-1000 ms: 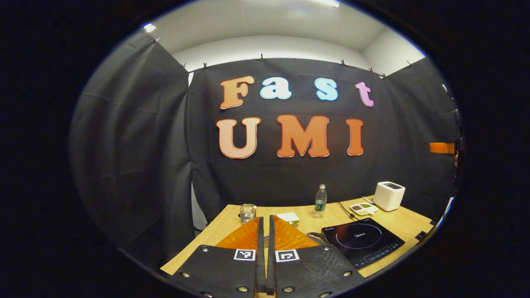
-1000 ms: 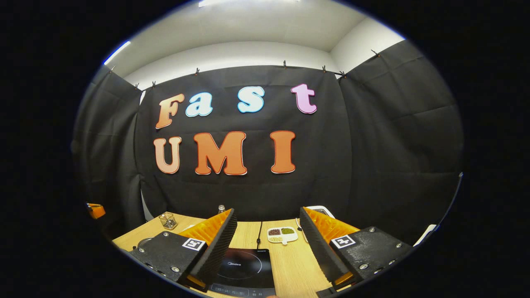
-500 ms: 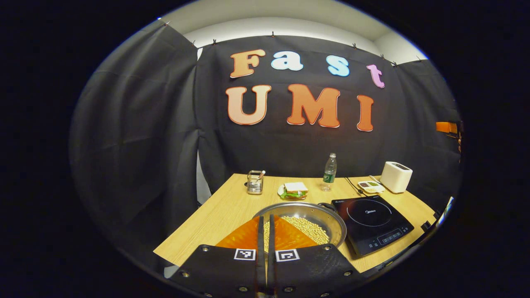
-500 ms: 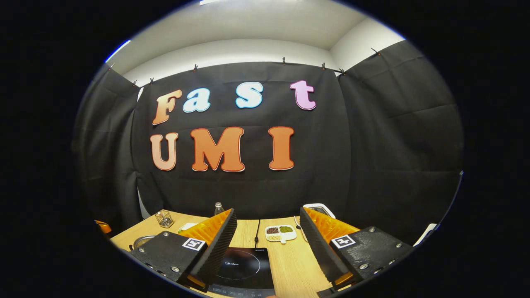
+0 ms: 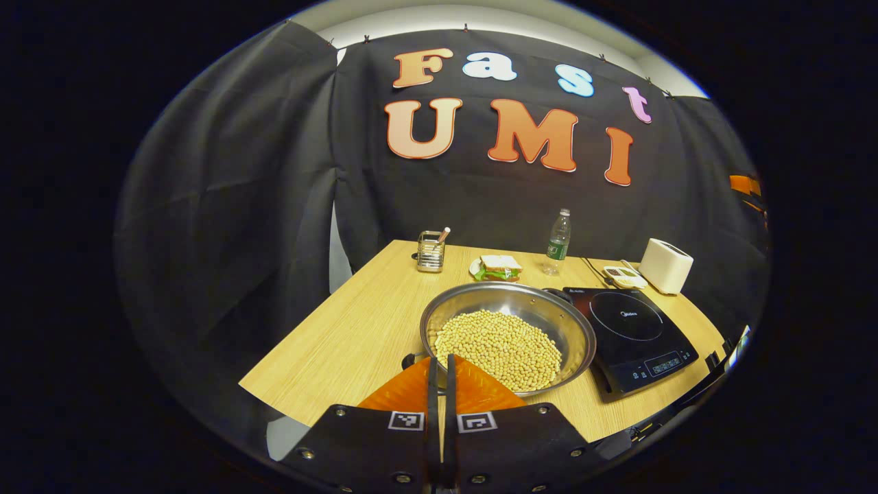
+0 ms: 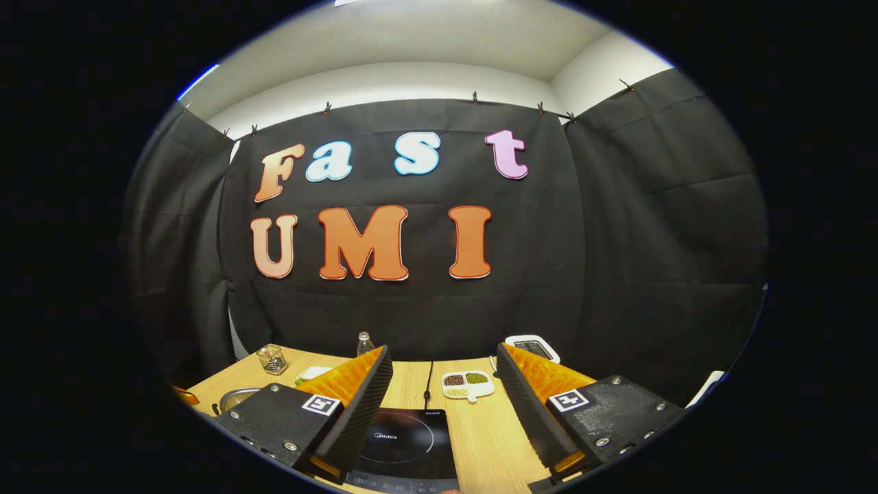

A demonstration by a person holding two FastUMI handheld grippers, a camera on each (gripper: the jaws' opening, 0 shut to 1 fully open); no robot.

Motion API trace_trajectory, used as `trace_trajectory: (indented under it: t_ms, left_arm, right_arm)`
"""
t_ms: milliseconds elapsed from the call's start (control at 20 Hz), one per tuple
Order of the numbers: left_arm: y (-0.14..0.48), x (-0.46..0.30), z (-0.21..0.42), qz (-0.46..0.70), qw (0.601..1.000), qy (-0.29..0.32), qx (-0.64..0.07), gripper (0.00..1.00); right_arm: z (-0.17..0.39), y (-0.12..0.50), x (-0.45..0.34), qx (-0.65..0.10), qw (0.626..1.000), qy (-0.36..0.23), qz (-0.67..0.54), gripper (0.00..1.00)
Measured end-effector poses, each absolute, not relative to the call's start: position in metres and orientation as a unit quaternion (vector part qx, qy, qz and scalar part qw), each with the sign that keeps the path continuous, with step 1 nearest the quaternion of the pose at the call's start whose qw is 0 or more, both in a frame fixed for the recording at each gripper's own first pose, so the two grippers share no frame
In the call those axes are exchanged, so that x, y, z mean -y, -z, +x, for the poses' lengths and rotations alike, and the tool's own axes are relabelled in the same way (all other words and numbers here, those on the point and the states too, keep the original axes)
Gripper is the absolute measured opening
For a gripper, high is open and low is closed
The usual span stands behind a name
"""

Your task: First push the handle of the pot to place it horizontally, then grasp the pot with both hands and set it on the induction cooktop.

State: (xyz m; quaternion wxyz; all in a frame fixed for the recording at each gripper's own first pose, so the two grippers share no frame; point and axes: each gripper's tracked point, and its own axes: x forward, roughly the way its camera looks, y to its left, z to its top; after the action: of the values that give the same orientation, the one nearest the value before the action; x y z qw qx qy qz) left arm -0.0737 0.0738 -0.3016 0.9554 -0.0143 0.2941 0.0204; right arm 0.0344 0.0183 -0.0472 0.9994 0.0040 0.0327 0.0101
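Nearest, the left gripper has its fingers pressed together with nothing between them, hanging just above the near rim of the pot. That pot, a wide metal pan full of pale beans, sits on the wooden worktop, its right edge just beside the induction cooktop. A dark handle stub peeks out at the pot's near left, partly hidden behind the fingers; another shows at the far right rim. Beyond stand a small holder, a sandwich on a plate, a water bottle, a divided dish and a white toaster.

From the right gripper view, the right gripper holds its fingers wide apart above the cooktop's near half, whose front edge is cut off.
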Motion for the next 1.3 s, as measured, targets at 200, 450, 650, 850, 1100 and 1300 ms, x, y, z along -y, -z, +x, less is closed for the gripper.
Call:
trace_trajectory:
  t_ms: [200,450,650,850,1100,1300]
  left_arm:
    - [0.33,-0.071,-0.084,-0.023,0.947,-0.022,-0.32,0.03]
    - [0.364,-0.064,-0.095,-0.036,0.934,-0.02,-0.354,0.03]
    - [0.384,-0.063,-0.098,-0.035,0.927,-0.021,-0.372,0.03]
    - [0.4,-0.064,-0.095,-0.036,0.921,-0.024,-0.387,0.03]
    - [0.404,-0.072,-0.086,-0.033,0.921,-0.034,-0.387,0.03]
    - [0.404,-0.074,-0.077,-0.026,0.922,-0.031,-0.386,0.02]
  right_arm:
    - [0.035,0.053,-0.017,-0.037,0.999,-0.006,0.002,0.95]
    - [0.038,0.06,-0.019,-0.044,0.999,-0.005,-0.003,0.95]
    - [0.038,0.066,-0.02,-0.052,0.999,-0.005,-0.004,0.95]
    - [0.041,0.072,-0.02,-0.058,0.998,-0.004,-0.005,1.0]
    - [0.046,0.078,-0.018,-0.064,0.998,0.002,-0.003,1.0]
    - [0.046,0.083,-0.011,-0.065,0.998,0.013,-0.004,0.95]
